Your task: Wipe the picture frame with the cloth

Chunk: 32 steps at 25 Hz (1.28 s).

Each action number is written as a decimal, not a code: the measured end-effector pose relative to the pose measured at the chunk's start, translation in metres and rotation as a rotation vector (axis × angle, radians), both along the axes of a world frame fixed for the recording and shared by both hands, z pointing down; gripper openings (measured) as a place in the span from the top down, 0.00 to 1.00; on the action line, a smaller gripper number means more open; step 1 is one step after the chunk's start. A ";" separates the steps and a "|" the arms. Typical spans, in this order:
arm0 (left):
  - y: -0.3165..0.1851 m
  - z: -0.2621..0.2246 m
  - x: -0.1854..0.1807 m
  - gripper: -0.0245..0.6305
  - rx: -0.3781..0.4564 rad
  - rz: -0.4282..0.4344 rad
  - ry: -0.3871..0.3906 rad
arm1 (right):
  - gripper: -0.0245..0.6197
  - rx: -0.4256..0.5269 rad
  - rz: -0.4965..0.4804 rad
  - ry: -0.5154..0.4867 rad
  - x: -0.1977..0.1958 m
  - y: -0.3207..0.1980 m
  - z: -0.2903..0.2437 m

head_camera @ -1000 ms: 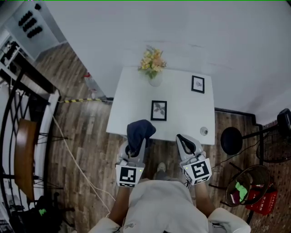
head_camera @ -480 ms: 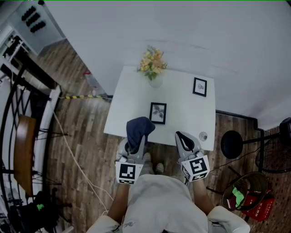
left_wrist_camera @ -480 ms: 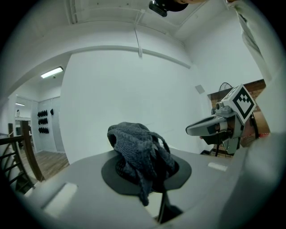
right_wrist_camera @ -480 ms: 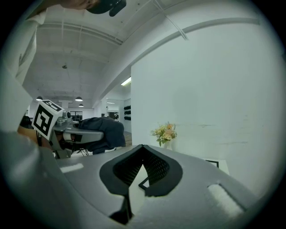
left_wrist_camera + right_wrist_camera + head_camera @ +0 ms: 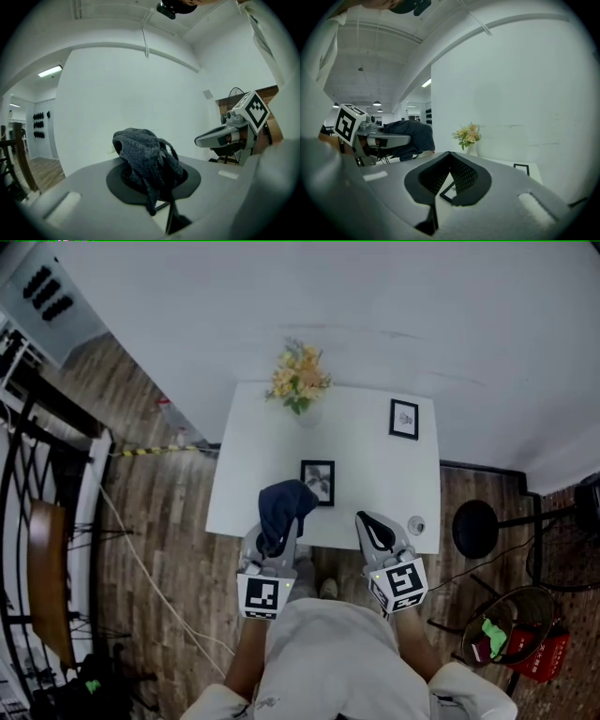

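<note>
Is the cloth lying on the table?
No, the cloth is clamped in the left gripper, which holds it up off the table.

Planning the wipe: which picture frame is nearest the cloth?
The frame at the middle of the table, by the cloth; the other frame sits far right.

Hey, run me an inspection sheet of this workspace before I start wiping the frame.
Surface: white table, standing against the wall.
Job's things: picture frame lying flat near the front edge; dark cloth bunched up.
Clutter: second frame, flower vase, small round object by the right front corner.
Grippers: left gripper shut on the cloth; right gripper shut, holding nothing.
Cables: white cable on the floor at left.
Surroundings: wood floor, black stool, wire basket.
</note>
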State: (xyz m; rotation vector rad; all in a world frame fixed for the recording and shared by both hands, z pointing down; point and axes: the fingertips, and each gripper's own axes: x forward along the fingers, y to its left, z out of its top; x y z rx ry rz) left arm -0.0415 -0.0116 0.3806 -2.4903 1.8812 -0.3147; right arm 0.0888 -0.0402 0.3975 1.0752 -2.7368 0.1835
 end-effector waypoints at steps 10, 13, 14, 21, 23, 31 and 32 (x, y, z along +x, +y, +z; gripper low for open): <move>-0.065 0.033 -0.021 0.83 -0.069 0.089 0.005 | 0.96 -0.073 0.082 0.029 -0.018 -0.053 0.027; -0.083 0.043 -0.027 0.83 -0.088 0.128 0.004 | 0.96 -0.101 0.113 0.044 -0.025 -0.068 0.041; -0.089 0.048 -0.029 0.83 -0.096 0.141 0.006 | 0.96 -0.109 0.124 0.049 -0.027 -0.072 0.045; -0.123 0.082 -0.041 0.83 -0.160 0.228 0.025 | 0.96 -0.178 0.198 0.103 -0.041 -0.094 0.079; -0.130 0.090 -0.043 0.83 -0.179 0.251 0.026 | 0.96 -0.199 0.216 0.116 -0.043 -0.098 0.088; -0.150 0.122 -0.047 0.83 -0.246 0.324 0.035 | 0.96 -0.256 0.248 0.180 -0.053 -0.110 0.119; -0.151 0.126 -0.046 0.83 -0.254 0.333 0.036 | 0.96 -0.264 0.249 0.189 -0.053 -0.110 0.123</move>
